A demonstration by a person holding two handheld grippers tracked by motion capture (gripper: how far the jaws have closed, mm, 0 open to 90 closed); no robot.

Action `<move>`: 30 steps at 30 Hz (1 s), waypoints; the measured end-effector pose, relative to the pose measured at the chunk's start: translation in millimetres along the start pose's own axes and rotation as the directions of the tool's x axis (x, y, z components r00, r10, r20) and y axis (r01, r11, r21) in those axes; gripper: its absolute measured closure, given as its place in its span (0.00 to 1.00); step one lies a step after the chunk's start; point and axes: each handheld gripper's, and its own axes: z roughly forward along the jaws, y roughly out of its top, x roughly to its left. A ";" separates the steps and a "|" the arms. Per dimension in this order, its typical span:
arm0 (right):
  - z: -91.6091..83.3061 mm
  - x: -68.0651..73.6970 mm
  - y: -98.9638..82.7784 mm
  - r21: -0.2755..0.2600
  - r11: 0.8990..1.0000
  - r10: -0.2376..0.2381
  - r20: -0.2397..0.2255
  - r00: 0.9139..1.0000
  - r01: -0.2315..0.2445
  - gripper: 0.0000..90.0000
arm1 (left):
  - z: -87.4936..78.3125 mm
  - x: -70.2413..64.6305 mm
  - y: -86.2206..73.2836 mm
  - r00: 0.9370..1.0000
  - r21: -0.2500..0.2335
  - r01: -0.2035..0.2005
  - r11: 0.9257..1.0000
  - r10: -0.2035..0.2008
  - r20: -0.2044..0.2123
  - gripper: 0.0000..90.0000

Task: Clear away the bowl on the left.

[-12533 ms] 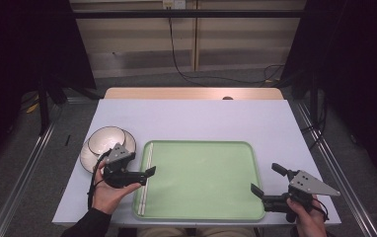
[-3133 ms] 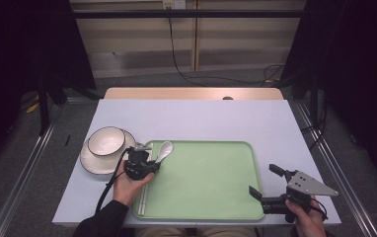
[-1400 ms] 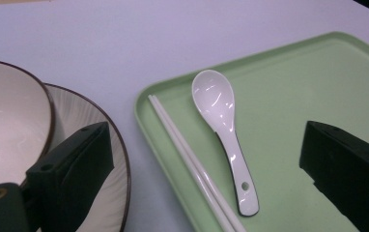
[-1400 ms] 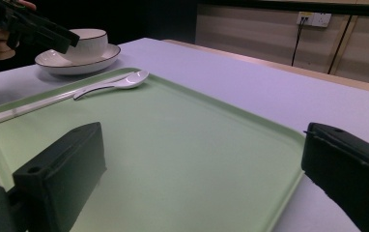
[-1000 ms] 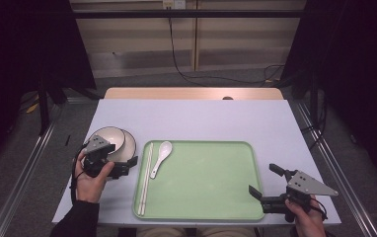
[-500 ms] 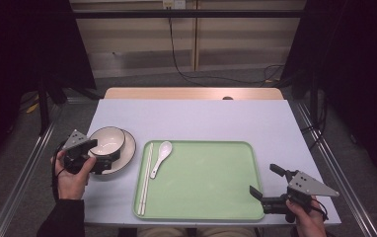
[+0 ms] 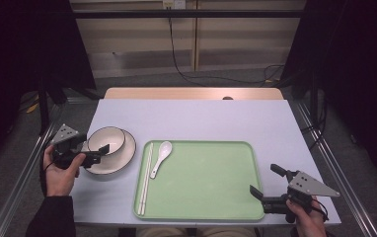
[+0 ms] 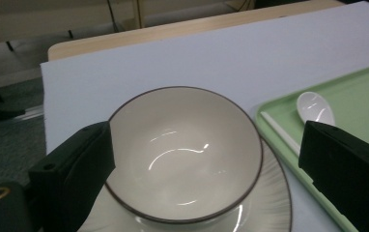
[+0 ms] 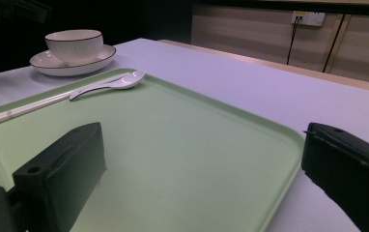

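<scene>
cream bowl: the round cream ceramic bowl with a dark rim [image 7: 106, 140] sits in a matching ridged cream saucer [image 7: 125, 153] at about 9 o'clock on the pale lilac table [image 7: 216, 118], just left of the tray.
left gripper: the left black two-jaw gripper [image 7: 94, 154] has its jaws spread wide on either side of the bowl's near wall; in the left gripper view [image 8: 206, 193] they stand apart from the rim and hold nothing.
step in hand: by my judgement, taking hold of the bowl.
how to do it well: centre the jaws across the rim, close on the wall and not the saucer, then lift straight so the saucer stays put.
risk: glazed ceramic looks slippery; a shallow pinch may tip it.
green tray: the pale green rounded plastic tray [image 7: 211, 197] carries white chopsticks [image 7: 144, 177] and a white ceramic spoon [image 7: 161, 158] at its 9 o'clock edge.
right gripper: the right black gripper [image 7: 260, 183] hangs at the tray's 4 o'clock corner, jaws wide and bare.
</scene>
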 end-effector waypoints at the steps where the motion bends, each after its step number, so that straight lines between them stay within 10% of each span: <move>1: 0.3 -0.4 -0.1 -0.001 1.000 -0.003 -0.001 1.000 0.003 0.01 | 1.4 2.2 0.9 1.000 0.003 0.016 1.000 -0.016 0.001 0.06; 10: 2.4 1.9 0.3 0.010 1.000 -0.015 -0.015 1.000 0.015 0.01 | 12.9 17.1 6.0 0.998 0.071 0.060 0.996 -0.057 -0.040 0.12; 17: 1.2 1.5 -0.4 0.009 1.000 -0.014 -0.017 1.000 0.014 0.01 | 28.6 29.9 1.9 0.987 0.196 0.127 0.972 -0.105 -0.118 0.11; 30: 1.6 1.5 -0.4 0.015 1.000 -0.020 -0.024 1.000 0.020 0.01 | 49.5 36.7 -2.3 0.987 0.326 0.143 0.934 -0.112 -0.111 0.16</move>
